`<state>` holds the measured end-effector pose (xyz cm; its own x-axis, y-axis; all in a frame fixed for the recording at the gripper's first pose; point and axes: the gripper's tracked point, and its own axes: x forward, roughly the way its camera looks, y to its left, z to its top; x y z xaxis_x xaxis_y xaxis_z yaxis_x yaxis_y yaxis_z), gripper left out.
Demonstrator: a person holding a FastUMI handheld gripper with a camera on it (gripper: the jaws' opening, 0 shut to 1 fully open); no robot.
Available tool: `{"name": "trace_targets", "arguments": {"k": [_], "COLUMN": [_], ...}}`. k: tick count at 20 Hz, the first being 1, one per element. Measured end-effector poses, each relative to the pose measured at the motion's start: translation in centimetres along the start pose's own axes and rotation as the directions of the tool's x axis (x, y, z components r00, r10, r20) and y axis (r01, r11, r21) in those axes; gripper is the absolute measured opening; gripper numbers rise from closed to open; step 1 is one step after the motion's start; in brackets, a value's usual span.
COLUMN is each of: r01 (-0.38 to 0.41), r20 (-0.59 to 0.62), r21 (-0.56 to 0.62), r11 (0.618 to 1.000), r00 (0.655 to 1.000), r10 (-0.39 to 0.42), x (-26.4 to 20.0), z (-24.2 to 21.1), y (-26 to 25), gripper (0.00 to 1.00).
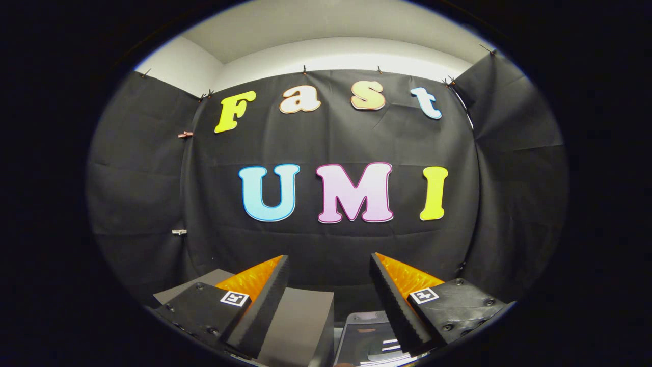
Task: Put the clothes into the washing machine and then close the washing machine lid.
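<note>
Gripper point(328, 260) released, fingers spread wide apart with nothing between them, raised and aimed at the black cloth wall point(331, 142) of the booth. Serrated inner faces of both fingers turned toward the gap. Square marker tag on each finger base, at about 7 and 5 o'clock from the gap's centre. Below the left finger, at about 7 o'clock, a grey box-like block point(300, 321), flat top, partly covered by that finger. Just beside it, at about 5 o'clock under the right finger, a glossy dark panel with rounded corners point(369, 336), likely the washing machine lid, though too little visible to be sure. Clothes not made out anywhere. White ceiling point(331, 30) above the cloth at 12 o'clock.
</note>
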<state>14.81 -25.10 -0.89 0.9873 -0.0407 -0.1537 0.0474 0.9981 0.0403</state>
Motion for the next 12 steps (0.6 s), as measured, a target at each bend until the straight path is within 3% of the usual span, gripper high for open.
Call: {"name": "trace_targets", "arguments": {"k": [12], "r01": [-0.006], "r20": [0.000], "r21": [-0.001], "r11": [1.000], "r00": [1.000], "r10": [0.006], "x": [0.22], "z": [0.36], "y": [0.33], "gripper": [0.99]}}
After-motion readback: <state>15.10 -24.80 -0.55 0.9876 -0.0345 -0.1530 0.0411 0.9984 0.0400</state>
